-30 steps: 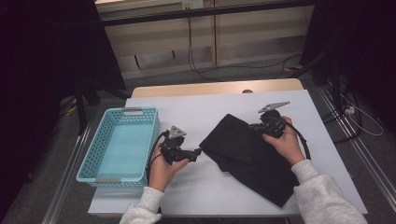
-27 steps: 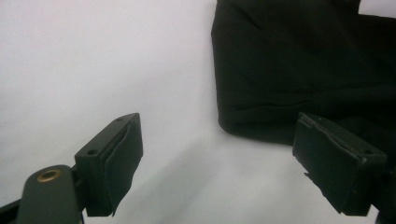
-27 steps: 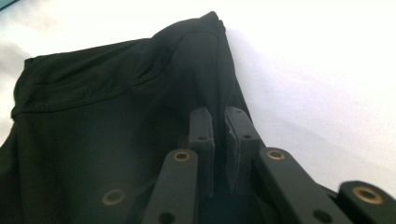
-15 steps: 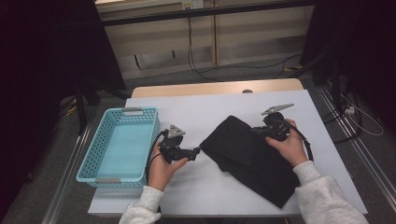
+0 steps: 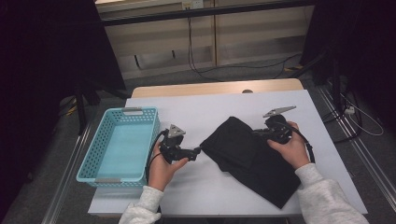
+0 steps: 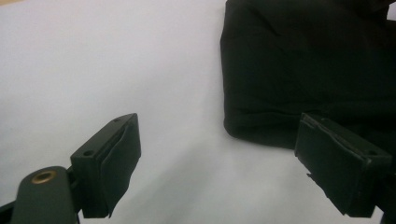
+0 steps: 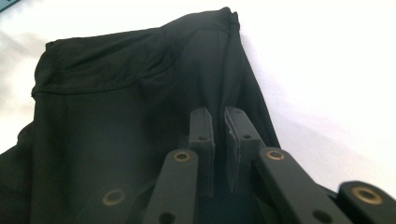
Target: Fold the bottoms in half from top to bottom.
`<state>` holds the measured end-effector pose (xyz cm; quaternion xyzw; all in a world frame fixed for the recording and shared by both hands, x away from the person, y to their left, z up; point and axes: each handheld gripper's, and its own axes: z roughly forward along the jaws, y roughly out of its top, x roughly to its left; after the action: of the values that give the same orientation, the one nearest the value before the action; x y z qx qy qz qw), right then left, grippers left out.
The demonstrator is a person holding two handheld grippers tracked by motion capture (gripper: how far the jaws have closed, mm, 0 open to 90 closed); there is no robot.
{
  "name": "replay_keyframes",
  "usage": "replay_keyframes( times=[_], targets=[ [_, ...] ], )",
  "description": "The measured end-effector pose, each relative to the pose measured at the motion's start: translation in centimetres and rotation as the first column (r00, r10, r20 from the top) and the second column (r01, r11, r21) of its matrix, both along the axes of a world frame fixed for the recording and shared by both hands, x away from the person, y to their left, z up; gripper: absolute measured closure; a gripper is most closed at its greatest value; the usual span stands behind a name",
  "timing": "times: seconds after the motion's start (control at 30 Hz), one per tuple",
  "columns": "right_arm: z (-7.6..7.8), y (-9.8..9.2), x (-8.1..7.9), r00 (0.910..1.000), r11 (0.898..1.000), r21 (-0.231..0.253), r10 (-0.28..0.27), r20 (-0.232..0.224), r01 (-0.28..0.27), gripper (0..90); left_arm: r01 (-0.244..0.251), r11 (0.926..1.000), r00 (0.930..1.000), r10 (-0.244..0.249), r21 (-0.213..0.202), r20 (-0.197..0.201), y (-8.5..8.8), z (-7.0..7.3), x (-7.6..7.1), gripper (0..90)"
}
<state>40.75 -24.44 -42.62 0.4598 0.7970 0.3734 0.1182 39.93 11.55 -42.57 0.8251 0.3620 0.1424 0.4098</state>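
Jaws of left gripper (image 5: 198, 150) apart; right gripper (image 5: 256, 134) clamped on one black garment (image 5: 252, 158); one basket (image 5: 93, 158).

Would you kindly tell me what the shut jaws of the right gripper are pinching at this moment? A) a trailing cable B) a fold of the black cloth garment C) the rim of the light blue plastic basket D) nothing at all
B: in the right gripper view, the right gripper has its jaws nearly together with a raised fold of the black cloth garment running up between them; in the high view it sits at the garment's edge.
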Motion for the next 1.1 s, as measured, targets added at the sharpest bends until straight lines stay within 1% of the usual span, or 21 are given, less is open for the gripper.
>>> replay_keyframes(
  times=[0.1,0.13,0.23,0.3,0.33,0.5,0.53,0.6,0.7,0.73,0.83,0.97,1.0,1.03,1.1],
  targets=[
    [0.0,-0.3,-0.2,1.0,1.0,0.007,-0.006,-0.007,0.006,82.5,-0.011,0.9999,0.9999,0.011,-0.005,0.002,0.1,0.0,0.0,14.3],
    [0.1,-0.4,-0.3,1.0,1.0,0.011,-0.007,-0.004,0.007,82.5,-0.01,0.9999,0.9999,0.01,0.0,0.004,0.1,0.0,0.0,14.3],
    [0.2,-0.4,-0.6,1.0,1.0,0.013,-0.006,0.001,0.006,82.5,-0.012,0.9999,0.9999,0.012,-0.009,-0.005,0.1,-0.1,0.1,13.8],
    [0.3,-0.5,-0.9,1.0,1.0,0.014,-0.007,0.004,0.007,82.5,-0.005,1.0,1.0,0.005,0.0,-0.003,0.0,-0.2,0.0,13.7],
    [0.3,-0.5,-1.0,0.9999,1.0,0.014,-0.008,0.007,0.008,82.5,-0.004,1.0,0.9999,0.004,-0.001,-0.012,-0.1,-0.3,0.0,13.6],
    [0.2,-0.9,-1.2,0.9999,1.0,0.029,-0.012,-0.003,0.012,82.5,-0.003,0.9999,1.0,0.003,0.011,-0.006,0.0,-0.3,0.2,13.5],
    [0.2,-0.9,-1.3,0.9998,0.999,0.033,-0.02,-0.006,0.02,82.4,-0.012,0.9999,0.9999,0.012,0.002,-0.01,0.0,-0.4,0.1,13.5],
    [0.3,-1.1,-1.4,0.9997,0.999,0.041,-0.022,-0.007,0.022,82.4,-0.013,0.9999,0.9999,0.013,0.003,-0.011,0.1,-0.4,0.1,13.5],
    [0.3,-1.1,-1.5,0.9998,0.999,0.041,-0.018,-0.003,0.018,82.5,-0.017,0.9999,0.9997,0.017,0.0,-0.016,0.0,-0.5,0.2,13.5],
    [0.3,-1.1,-1.6,0.9998,0.999,0.04,-0.017,-0.004,0.017,82.5,-0.011,0.9999,0.9998,0.011,0.003,-0.018,0.0,-0.5,0.2,13.5],
    [0.3,-1.2,-1.6,0.9999,0.999,0.035,-0.015,-0.006,0.015,82.5,-0.01,0.9999,0.9999,0.01,0.002,-0.013,-0.1,-0.6,0.2,13.4],
    [0.2,-1.5,-1.7,0.9996,0.999,0.041,-0.026,-0.013,0.026,82.5,-0.008,1.0,0.9999,0.008,0.003,-0.013,-0.2,-0.5,0.1,13.5],
    [0.3,-1.5,-1.8,0.9996,0.999,0.043,-0.028,-0.01,0.028,82.4,-0.003,1.0,0.9999,0.003,0.006,-0.011,-0.2,-0.4,0.1,13.5],
    [0.4,-1.5,-1.9,0.9996,0.999,0.042,-0.027,-0.009,0.027,82.5,-0.005,1.0,0.9999,0.005,-0.002,-0.011,-0.4,-0.4,0.0,13.5],
    [0.5,-1.4,-2.2,0.9998,0.999,0.028,-0.017,0.006,0.017,82.4,0.004,1.0,0.9999,-0.004,0.004,-0.01,-0.5,-0.4,0.0,13.5]
  ],
)
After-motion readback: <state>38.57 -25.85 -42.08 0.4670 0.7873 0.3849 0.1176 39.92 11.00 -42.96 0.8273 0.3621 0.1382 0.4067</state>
